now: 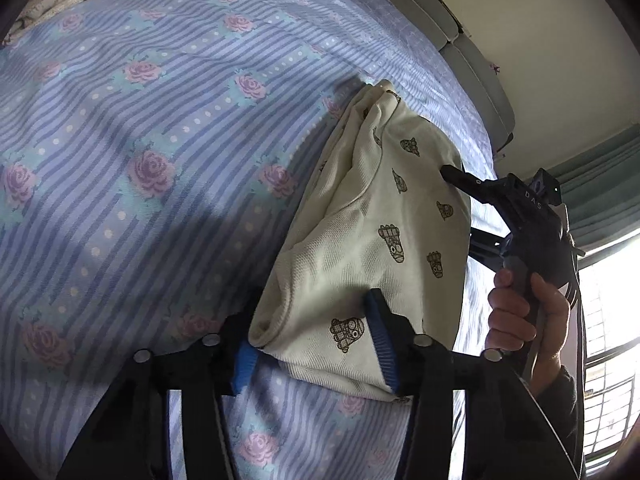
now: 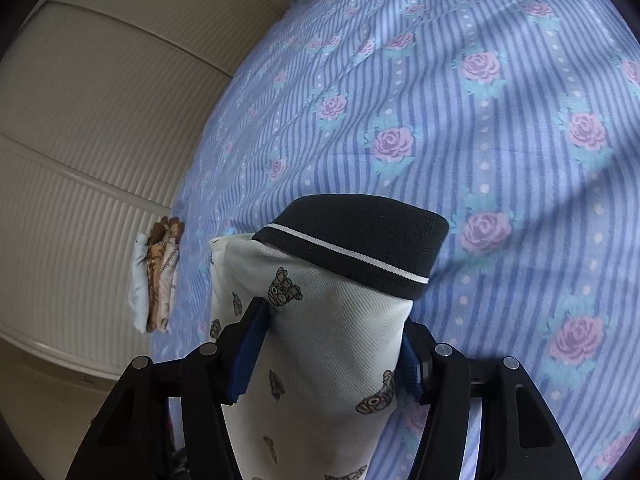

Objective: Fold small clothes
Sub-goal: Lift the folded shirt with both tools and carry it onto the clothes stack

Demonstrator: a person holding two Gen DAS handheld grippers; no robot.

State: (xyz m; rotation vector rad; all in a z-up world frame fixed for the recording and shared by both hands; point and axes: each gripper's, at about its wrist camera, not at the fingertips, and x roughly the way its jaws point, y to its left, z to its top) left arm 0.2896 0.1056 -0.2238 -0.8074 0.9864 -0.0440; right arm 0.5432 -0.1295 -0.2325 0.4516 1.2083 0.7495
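A small cream garment point(image 1: 372, 240) with dark printed figures hangs lifted above the bed, stretched between both grippers. My left gripper point(image 1: 316, 344) is shut on its lower edge, blue pads pressing the fabric. The right gripper point(image 1: 464, 178) shows in the left wrist view, held by a hand, pinching the garment's far side. In the right wrist view, my right gripper point(image 2: 332, 348) is shut on the same garment point(image 2: 320, 360), whose black waistband point(image 2: 360, 240) with a white stripe sticks up ahead of the fingers.
The bed carries a blue striped sheet with pink roses point(image 1: 160, 160) point(image 2: 480, 120). A stack of folded small clothes point(image 2: 156, 276) lies at the bed's left edge beside a ribbed cream wall panel point(image 2: 100, 120). A window and green curtain point(image 1: 600, 200) are at the right.
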